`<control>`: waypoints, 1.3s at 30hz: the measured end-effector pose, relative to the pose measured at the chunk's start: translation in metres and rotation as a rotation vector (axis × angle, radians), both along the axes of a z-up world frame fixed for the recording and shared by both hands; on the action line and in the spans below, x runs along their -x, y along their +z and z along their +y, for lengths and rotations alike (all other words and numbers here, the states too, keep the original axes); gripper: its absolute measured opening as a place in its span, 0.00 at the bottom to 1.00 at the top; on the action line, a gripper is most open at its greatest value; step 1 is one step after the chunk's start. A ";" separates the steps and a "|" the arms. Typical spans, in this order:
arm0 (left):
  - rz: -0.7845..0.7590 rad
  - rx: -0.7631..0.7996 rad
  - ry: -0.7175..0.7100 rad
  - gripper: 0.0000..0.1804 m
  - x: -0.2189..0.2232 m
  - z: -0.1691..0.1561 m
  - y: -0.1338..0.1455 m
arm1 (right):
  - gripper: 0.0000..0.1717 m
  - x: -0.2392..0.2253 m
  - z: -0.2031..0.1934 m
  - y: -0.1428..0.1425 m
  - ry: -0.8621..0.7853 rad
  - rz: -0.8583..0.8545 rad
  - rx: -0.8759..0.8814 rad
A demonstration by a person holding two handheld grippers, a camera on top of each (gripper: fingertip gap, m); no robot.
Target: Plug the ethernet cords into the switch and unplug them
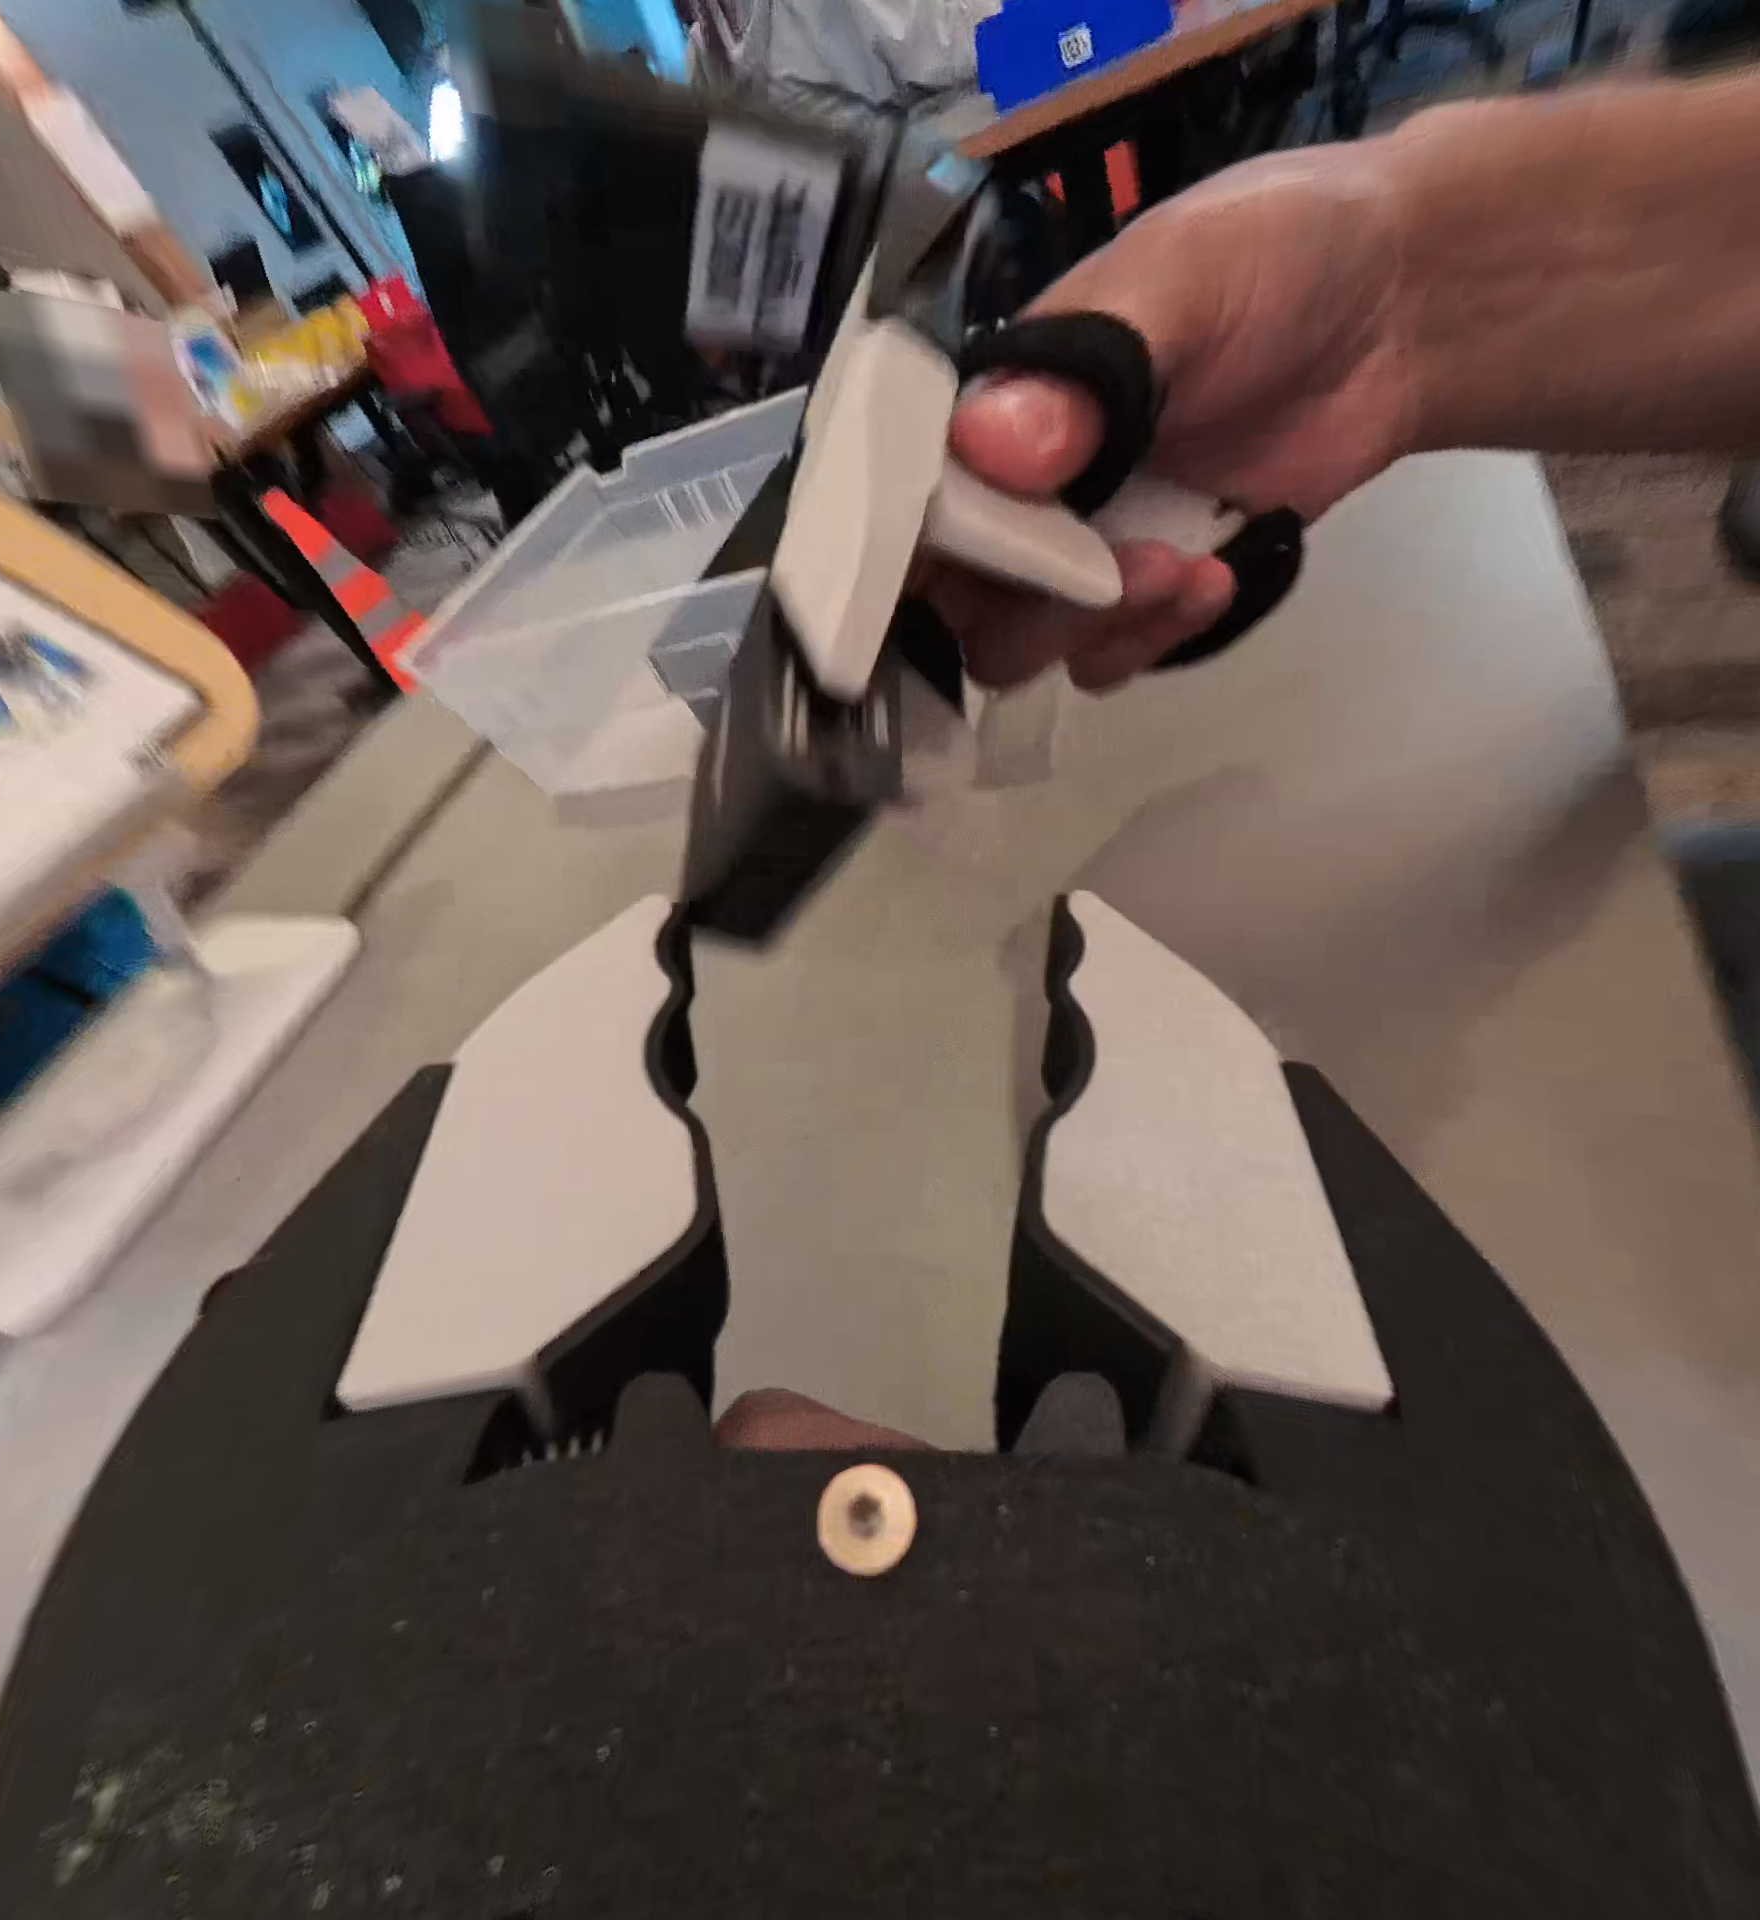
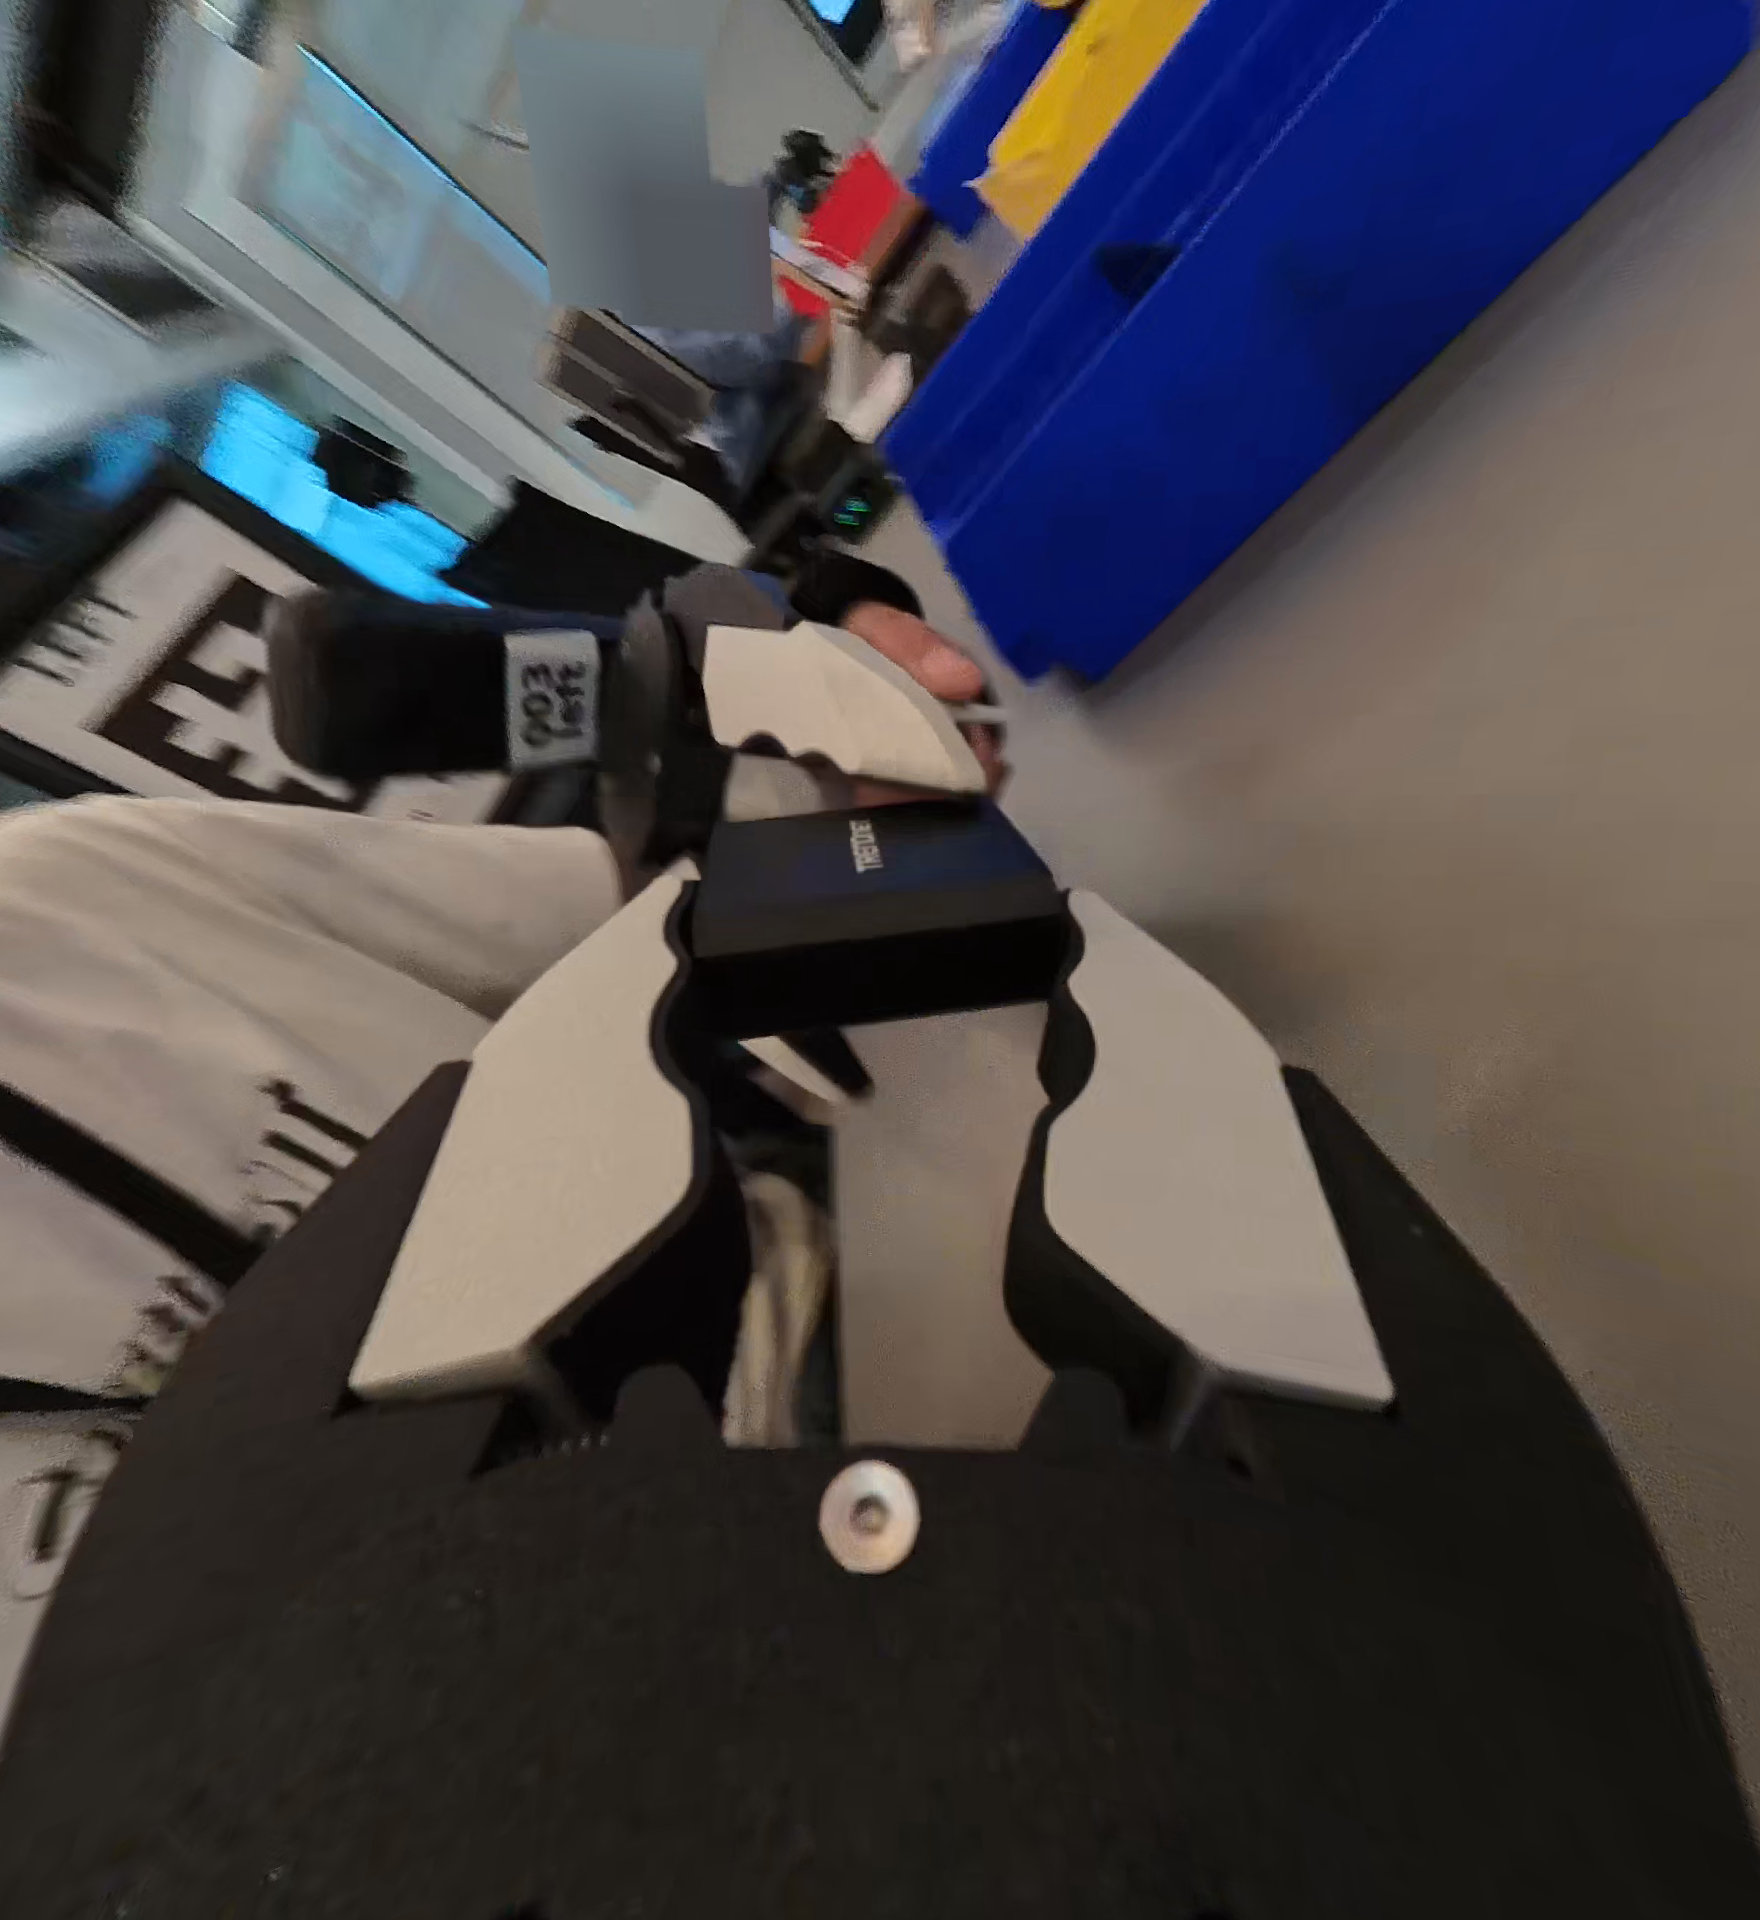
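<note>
Though blurred, switch (image 1: 782, 800) ports indistinct.

Grey-fingered, black-bodied hand-held gripper (image 2: 871, 935) with one silver screw (image 2: 869, 1527); seemingly whitish garment (image 2: 232, 935).

— What is the left gripper (image 1: 871, 914) doing?
— Its two fingers stand wide apart. Nothing is pressed between them.
— And the right gripper (image 2: 876, 935)?
— Its two pads squeeze a black box (image 2: 855, 894), one on each side, right at the fingertips.
— Can you see a hand?
— Yes. The right hand (image 1: 1198, 416) wraps its handle, with a black strap over the thumb, past the left fingertips.
</note>
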State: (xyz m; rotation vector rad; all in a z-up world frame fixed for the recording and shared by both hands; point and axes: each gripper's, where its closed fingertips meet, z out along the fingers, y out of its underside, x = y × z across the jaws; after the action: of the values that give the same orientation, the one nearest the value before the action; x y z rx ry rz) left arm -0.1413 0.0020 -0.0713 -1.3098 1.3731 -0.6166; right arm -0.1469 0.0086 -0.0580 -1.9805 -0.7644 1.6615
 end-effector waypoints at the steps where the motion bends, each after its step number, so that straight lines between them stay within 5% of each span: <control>1: -0.017 0.114 -0.006 0.33 0.006 -0.006 -0.003 | 0.35 -0.012 0.006 0.005 -0.040 -0.063 -0.076; 4: -0.091 0.358 0.050 0.36 0.026 -0.019 -0.011 | 0.35 -0.066 0.039 0.036 -0.206 -0.283 -0.328; 9: -0.118 0.416 0.237 0.34 0.057 -0.029 -0.022 | 0.35 -0.203 0.128 0.073 -0.563 -0.823 -0.704; 12: -0.094 0.370 0.295 0.32 0.070 -0.035 -0.025 | 0.35 -0.248 0.178 0.060 -0.476 -0.979 -0.779; 15: -0.080 0.360 0.325 0.30 0.078 -0.043 -0.030 | 0.35 -0.289 0.222 0.000 -0.325 -1.200 -0.602; 19: -0.093 0.357 0.340 0.29 0.082 -0.052 -0.026 | 0.35 -0.311 0.248 -0.070 -0.219 -1.263 -0.307; 22: 0.005 0.361 0.509 0.30 0.097 -0.039 -0.044 | 0.35 -0.316 0.252 -0.096 -0.222 -1.285 -0.111; 27: 0.067 0.520 0.599 0.35 0.106 -0.039 -0.071 | 0.35 -0.318 0.241 -0.116 -0.130 -1.426 -0.034; 32: -0.090 0.731 0.556 0.34 0.102 -0.033 -0.057 | 0.36 -0.314 0.239 -0.122 -0.126 -1.489 -0.084; 34: -0.145 0.818 0.528 0.33 0.105 -0.032 -0.053 | 0.50 -0.321 0.239 -0.123 -0.108 -1.564 -0.141; 39: -0.159 0.857 0.638 0.34 0.143 -0.024 -0.059 | 0.51 -0.325 0.238 -0.062 -0.411 -1.457 -0.241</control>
State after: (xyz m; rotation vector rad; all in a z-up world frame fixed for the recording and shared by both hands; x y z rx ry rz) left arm -0.2846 -0.0216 -0.1299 -2.1885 0.4674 -0.8642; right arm 0.1781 0.2465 -0.1201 -2.6749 -0.7886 -0.3151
